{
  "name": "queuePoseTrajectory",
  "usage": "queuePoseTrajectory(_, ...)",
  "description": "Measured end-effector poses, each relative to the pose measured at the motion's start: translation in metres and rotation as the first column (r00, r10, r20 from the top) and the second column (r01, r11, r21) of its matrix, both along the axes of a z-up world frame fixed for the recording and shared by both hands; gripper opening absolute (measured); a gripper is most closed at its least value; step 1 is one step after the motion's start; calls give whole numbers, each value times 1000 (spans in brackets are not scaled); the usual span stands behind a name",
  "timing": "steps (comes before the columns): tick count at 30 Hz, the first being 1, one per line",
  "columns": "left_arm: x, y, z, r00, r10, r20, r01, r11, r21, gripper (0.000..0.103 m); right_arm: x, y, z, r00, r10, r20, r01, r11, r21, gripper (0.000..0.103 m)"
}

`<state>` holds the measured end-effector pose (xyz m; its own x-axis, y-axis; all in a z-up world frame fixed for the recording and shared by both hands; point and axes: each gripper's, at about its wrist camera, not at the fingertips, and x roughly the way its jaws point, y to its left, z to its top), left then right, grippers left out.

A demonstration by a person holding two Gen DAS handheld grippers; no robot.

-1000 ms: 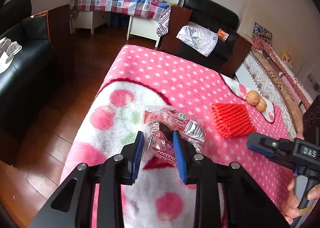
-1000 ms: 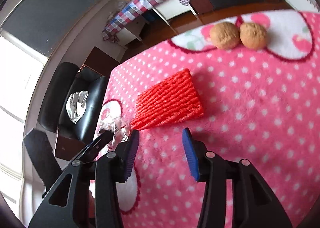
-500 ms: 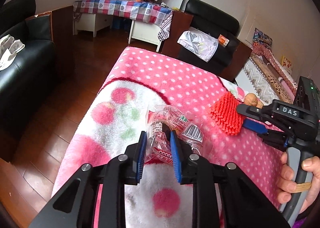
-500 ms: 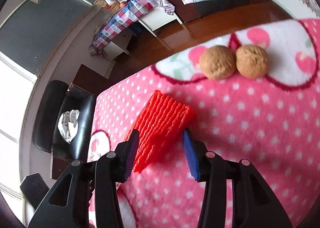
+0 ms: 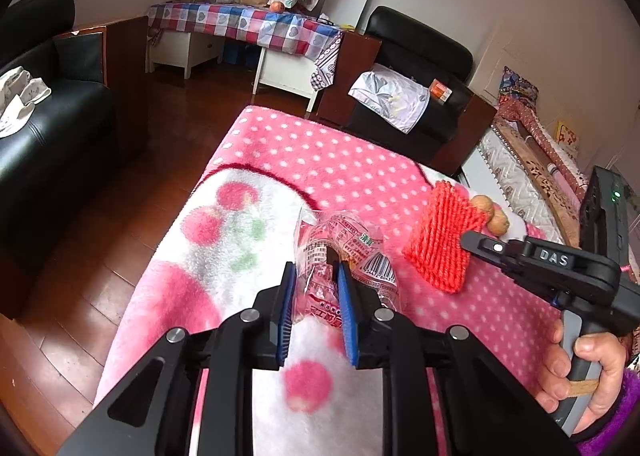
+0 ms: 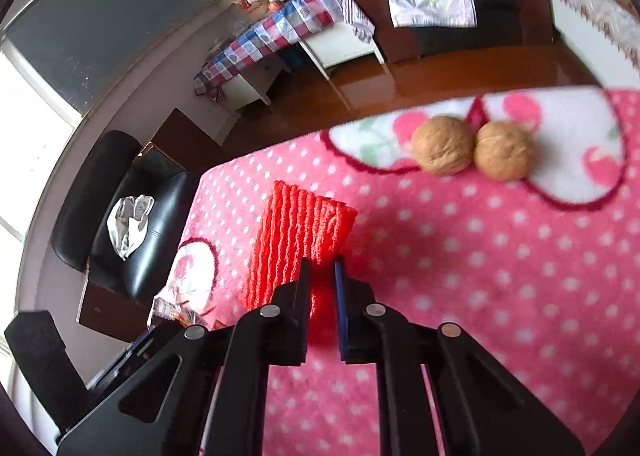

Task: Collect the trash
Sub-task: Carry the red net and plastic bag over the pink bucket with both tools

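While both grippers are closing on their pieces of trash, the weakest hold looks like the left one: the left gripper [image 5: 316, 280] has just been narrowing its fingers around a crumpled clear wrapper [image 5: 344, 256], and the blue pads seem to press only a thin fold near its middle. Slick film like that could slide out on the lift, or the loose end could drag on the fleece blanket [image 5: 328, 168] covering the desk. The right gripper [image 6: 320, 272] has just snapped nearly closed on the near corner of a red foam net [image 6: 300, 232], which stands tilted up off the blanket. Pinched at a corner only, the soft net could fold, swing or tear free.

Two walnuts [image 6: 468, 148] lie touching each other just beyond the net; a swinging net might knock them, and they are probably not trash. The net and wrapper are near each other, so the two grippers could bump as they rise. No bin shows in either view, so where the trash must go cannot be told. A black armchair [image 5: 416, 68] stands past the far edge, well apart.
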<state>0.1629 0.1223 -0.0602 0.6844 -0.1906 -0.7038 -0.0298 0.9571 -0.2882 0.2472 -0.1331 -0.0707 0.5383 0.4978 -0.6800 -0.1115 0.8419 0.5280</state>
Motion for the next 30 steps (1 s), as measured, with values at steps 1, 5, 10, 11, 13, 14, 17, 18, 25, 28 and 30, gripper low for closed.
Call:
queuePoseTrajectory(1,-1,-1,1,1000,-2,2,2,1000,-2,19,-6,-4,5,1000,-3,15,3,1000,-14,11)
queuePoseTrajectory(5,-8,-9,8,1000,-19,5,19,1000,-16,19,-23,-20,20,999,-14,44,17,998,-60,11)
queuePoseTrajectory(10,-16,-28,12,998,-60,6,60,998,-17,19,-47,-35,29,998,-15,58,22,993,-113,11)
queuePoseTrajectory(11,-17,-31,13,998,-68,6,68,998,-17,19,-54,-38,31,998,-12,63,20,991,-133,11)
queuePoseTrajectory(13,-20,-39,16,996,-85,6,85,996,-16,19,-64,-41,35,997,-7,79,20,987,-162,11)
queuePoseTrajectory(14,-21,-45,18,996,-94,7,94,995,-15,19,-71,-43,38,996,-5,92,22,983,-183,11)
queuePoseTrajectory(17,-25,-60,24,993,-117,13,117,993,-13,19,-89,-49,43,992,2,129,29,970,-240,11)
queuePoseTrajectory(18,-26,-65,27,992,-126,16,126,992,-12,19,-96,-52,45,990,3,144,33,967,-252,11)
queuePoseTrajectory(25,-36,-101,43,980,-194,45,194,981,2,19,-131,-79,58,980,-23,200,78,960,-270,11)
queuePoseTrajectory(28,-39,-120,51,972,-226,58,227,974,4,19,-139,-92,63,975,-47,215,104,959,-262,11)
queuePoseTrajectory(30,-40,-134,56,965,-253,65,253,967,0,19,-145,-104,67,971,-70,229,130,958,-257,11)
